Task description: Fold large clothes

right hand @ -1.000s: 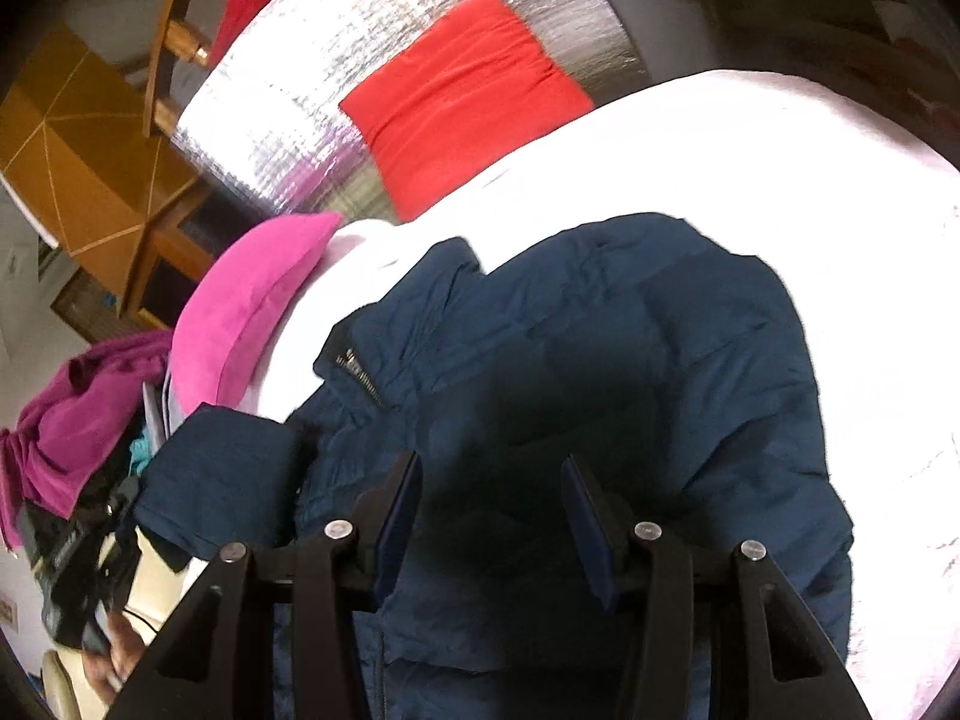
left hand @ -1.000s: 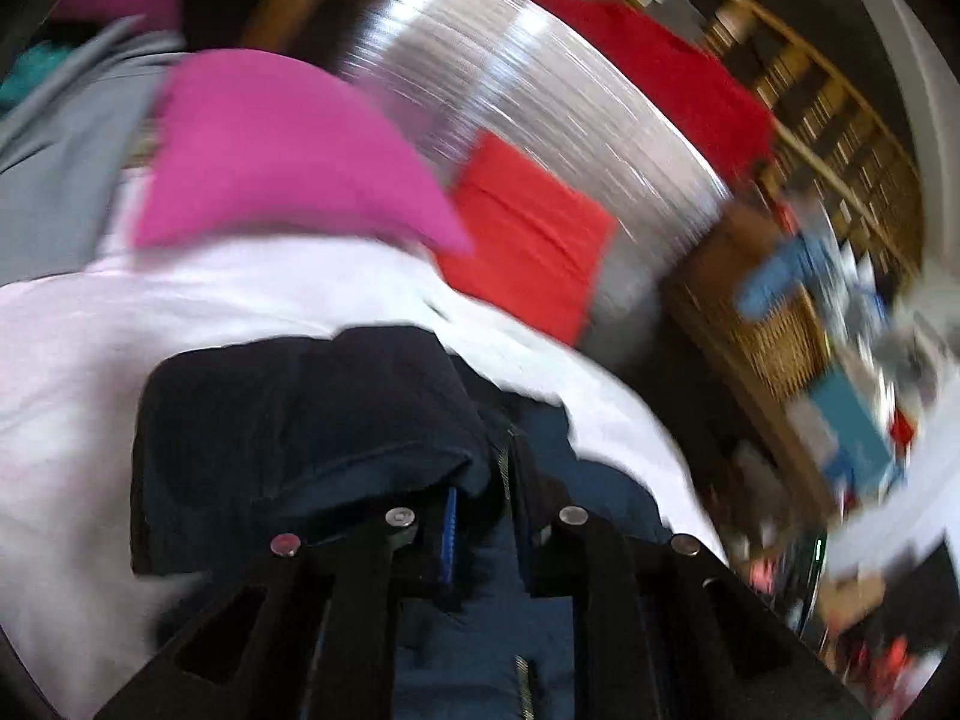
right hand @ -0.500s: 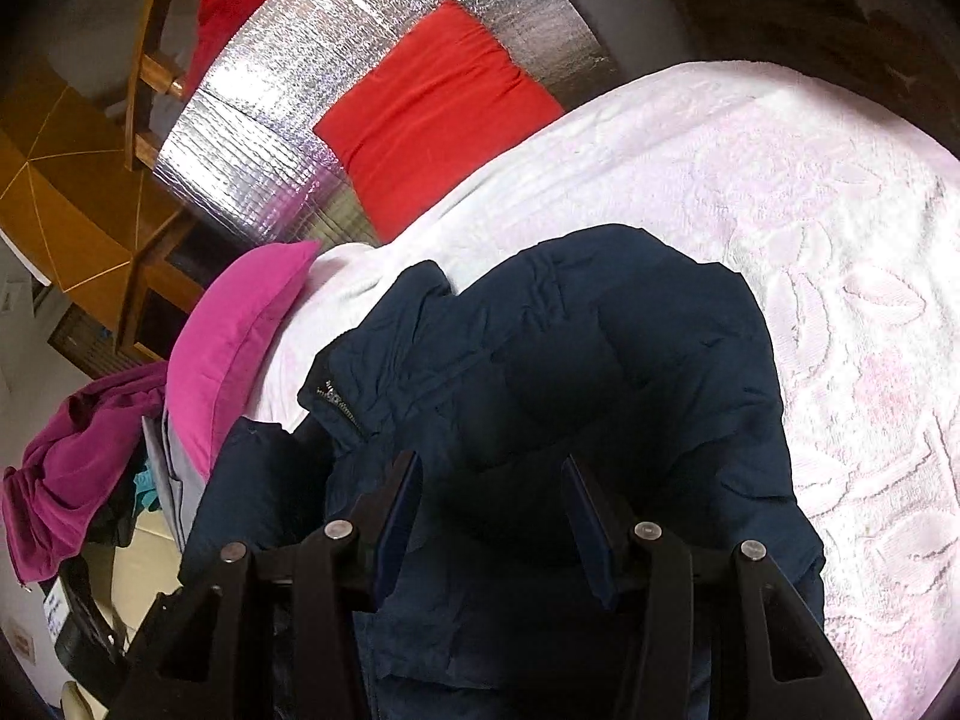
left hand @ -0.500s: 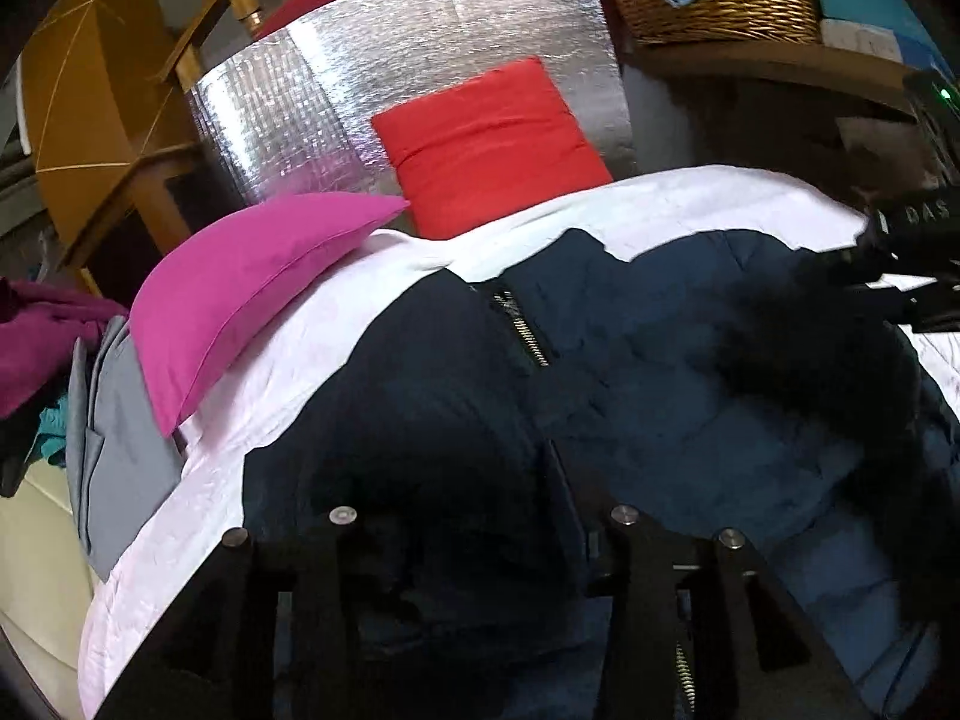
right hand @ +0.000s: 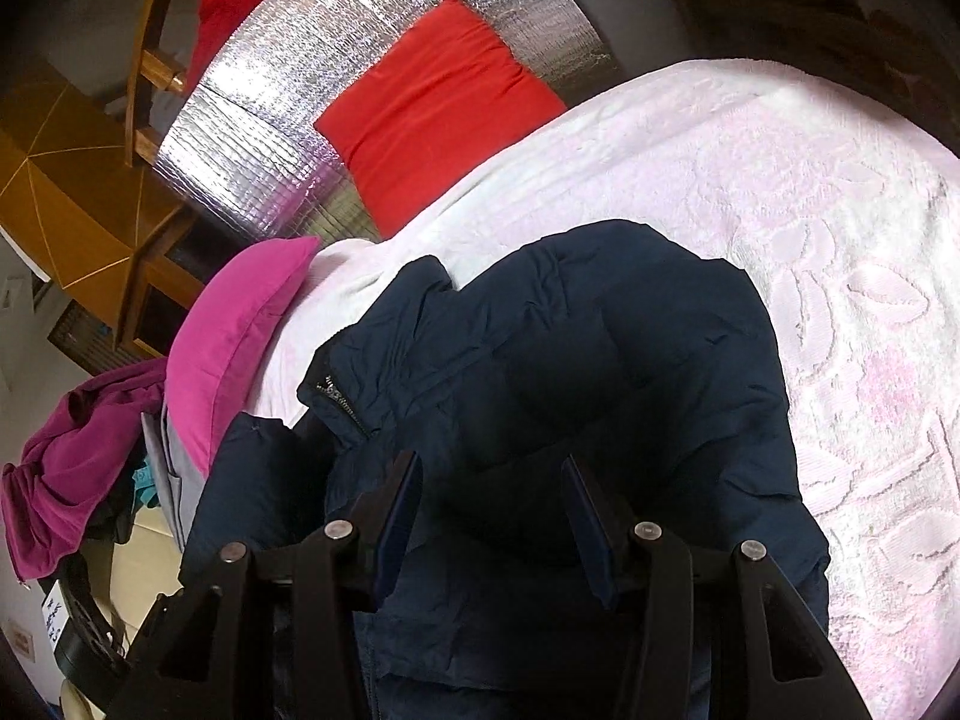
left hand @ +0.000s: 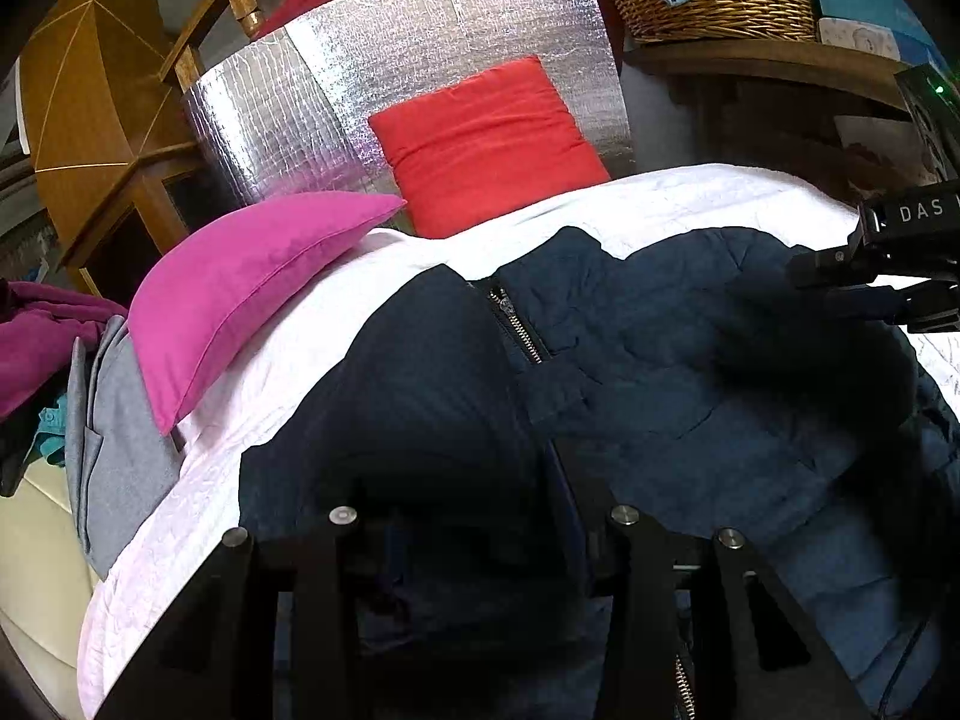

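The navy jacket (right hand: 600, 372) lay on the white bedspread (right hand: 810, 210) near the pink pillow (left hand: 240, 294), both the left gripper (left hand: 474, 516) and right gripper (right hand: 492, 504) stood apart and empty above it, and its slippery padding could spring unfolded.

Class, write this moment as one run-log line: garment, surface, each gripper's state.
garment: navy jacket | surface: white bedspread | left gripper: open over jacket | right gripper: open over jacket

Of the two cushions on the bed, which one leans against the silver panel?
The red cushion stands up against the silver panel. The pink cushion lies at the bedspread's edge.
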`<action>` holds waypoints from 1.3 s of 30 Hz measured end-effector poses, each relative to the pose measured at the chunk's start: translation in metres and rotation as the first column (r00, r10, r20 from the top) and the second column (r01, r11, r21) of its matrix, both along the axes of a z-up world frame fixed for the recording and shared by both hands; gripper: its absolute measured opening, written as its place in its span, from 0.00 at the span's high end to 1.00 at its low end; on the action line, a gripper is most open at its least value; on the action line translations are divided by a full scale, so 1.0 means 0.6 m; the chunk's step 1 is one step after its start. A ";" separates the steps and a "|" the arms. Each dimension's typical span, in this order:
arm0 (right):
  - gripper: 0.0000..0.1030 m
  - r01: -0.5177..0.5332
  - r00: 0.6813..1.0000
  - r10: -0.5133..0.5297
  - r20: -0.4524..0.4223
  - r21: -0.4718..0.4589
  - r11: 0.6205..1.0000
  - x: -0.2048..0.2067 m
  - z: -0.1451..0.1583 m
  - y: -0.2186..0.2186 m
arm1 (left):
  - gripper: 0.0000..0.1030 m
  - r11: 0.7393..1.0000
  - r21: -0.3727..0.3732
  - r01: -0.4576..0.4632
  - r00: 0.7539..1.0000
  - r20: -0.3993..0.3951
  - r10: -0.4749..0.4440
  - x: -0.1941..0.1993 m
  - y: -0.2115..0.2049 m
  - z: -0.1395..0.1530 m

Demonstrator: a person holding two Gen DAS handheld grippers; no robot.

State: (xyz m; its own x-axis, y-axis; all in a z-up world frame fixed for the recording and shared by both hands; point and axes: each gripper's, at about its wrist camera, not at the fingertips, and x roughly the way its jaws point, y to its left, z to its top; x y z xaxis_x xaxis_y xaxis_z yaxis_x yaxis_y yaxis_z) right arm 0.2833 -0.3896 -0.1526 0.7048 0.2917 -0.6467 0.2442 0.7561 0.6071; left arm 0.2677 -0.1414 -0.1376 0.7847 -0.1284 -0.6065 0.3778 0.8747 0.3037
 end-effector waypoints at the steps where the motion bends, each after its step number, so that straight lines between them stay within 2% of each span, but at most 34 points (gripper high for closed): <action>1: 0.49 -0.001 1.000 0.001 0.000 0.000 1.000 0.000 0.000 0.001 | 0.58 1.000 0.000 -0.001 1.000 0.000 0.001 0.000 0.000 0.000; 9: 0.49 0.001 1.000 -0.001 0.000 0.000 1.000 0.000 0.001 0.000 | 0.58 1.000 -0.003 -0.003 1.000 -0.006 0.003 0.002 0.001 0.000; 11: 0.49 -0.001 1.000 0.001 -0.005 0.001 1.000 0.000 0.000 0.000 | 0.58 1.000 -0.017 0.013 0.999 -0.041 -0.014 0.002 0.005 0.009; 13: 0.49 -0.001 1.000 0.001 -0.010 0.007 1.000 0.002 -0.001 -0.001 | 0.58 0.996 -0.078 0.046 0.995 -0.082 -0.053 0.002 0.019 0.029; 14: 0.49 -0.002 1.000 0.002 -0.010 0.011 1.000 0.002 -0.001 -0.001 | 0.54 0.986 -0.152 0.075 0.988 -0.121 -0.094 0.003 0.036 0.047; 15: 0.49 -0.005 1.000 0.005 -0.010 0.014 1.000 0.002 -0.001 0.000 | 0.51 0.965 -0.242 0.098 0.978 -0.155 -0.138 0.006 0.058 0.067; 16: 0.49 -0.008 1.000 0.008 -0.009 0.015 1.000 0.002 0.000 0.001 | 0.41 0.943 -0.315 0.108 0.971 -0.171 -0.168 0.008 0.079 0.082; 17: 0.49 -0.011 1.000 0.011 -0.008 0.015 1.000 0.002 0.000 0.003 | 0.31 0.916 -0.387 0.104 0.968 -0.173 -0.183 0.011 0.106 0.099; 18: 0.49 -0.015 1.000 0.015 -0.008 0.015 1.000 0.001 0.000 0.005 | 0.27 0.892 -0.446 0.076 0.975 -0.156 -0.161 0.016 0.141 0.118; 19: 0.49 -0.017 1.000 0.017 -0.008 0.014 1.000 0.000 0.000 0.007 | 0.20 0.881 -0.470 0.053 0.980 -0.143 -0.135 0.019 0.163 0.127; 21: 0.49 -0.020 1.000 0.020 -0.007 0.011 1.000 -0.001 0.001 0.010 | 0.18 0.852 -0.523 -0.008 0.989 -0.132 -0.072 0.033 0.219 0.139; 22: 0.49 -0.022 1.000 0.022 -0.007 0.009 1.000 -0.001 0.001 0.012 | 0.18 0.830 -0.555 -0.052 0.987 -0.153 -0.041 0.045 0.247 0.137; 23: 0.49 -0.025 1.000 0.025 -0.010 0.007 1.000 0.000 0.000 0.014 | 0.18 0.812 -0.577 -0.089 0.984 -0.178 -0.019 0.054 0.264 0.132; 25: 0.49 -0.033 0.999 0.033 -0.015 0.001 0.999 0.004 -0.003 0.017 | 0.18 0.761 -0.618 -0.196 0.962 -0.272 0.027 0.079 0.301 0.109; 27: 0.49 -0.039 0.999 0.039 -0.023 -0.003 0.999 0.009 -0.007 0.023 | 0.18 0.707 -0.647 -0.286 0.929 -0.367 0.041 0.104 0.321 0.076; 28: 0.49 -0.041 0.999 0.041 -0.025 -0.003 0.999 0.010 -0.008 0.026 | 0.18 0.690 -0.649 -0.320 0.915 -0.401 0.048 0.113 0.323 0.060; 31: 0.49 -0.055 0.998 0.055 -0.028 -0.007 0.998 0.014 -0.011 0.035 | 0.18 0.676 -0.643 -0.360 0.888 -0.459 0.035 0.131 0.307 0.030; 34: 0.49 -0.069 0.997 0.069 -0.024 -0.021 0.997 0.014 -0.009 0.042 | 0.19 0.623 -0.657 -0.425 0.836 -0.548 -0.007 0.145 0.294 -0.013; 36: 0.49 -0.068 0.997 0.068 -0.025 -0.021 0.997 0.014 -0.010 0.042 | 0.20 0.601 -0.681 -0.419 0.834 -0.550 -0.042 0.151 0.279 -0.023; 38: 0.49 -0.063 0.998 0.062 -0.028 -0.013 0.998 0.013 -0.012 0.038 | 0.49 0.589 -0.711 -0.384 0.845 -0.527 -0.085 0.149 0.260 -0.022; 39: 0.49 -0.060 0.998 0.060 -0.030 -0.011 0.998 0.012 -0.013 0.036 | 0.54 0.596 -0.716 -0.364 0.848 -0.519 -0.106 0.144 0.257 -0.021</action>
State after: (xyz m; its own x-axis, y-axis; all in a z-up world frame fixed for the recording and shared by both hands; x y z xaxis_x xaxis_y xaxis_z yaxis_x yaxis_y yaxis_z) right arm 0.2908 -0.3678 -0.1601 0.6669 0.3249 -0.6706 0.2160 0.7770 0.5913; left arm 0.3543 0.0129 -0.1500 0.4787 -0.6422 -0.5987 0.1194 0.7232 -0.6802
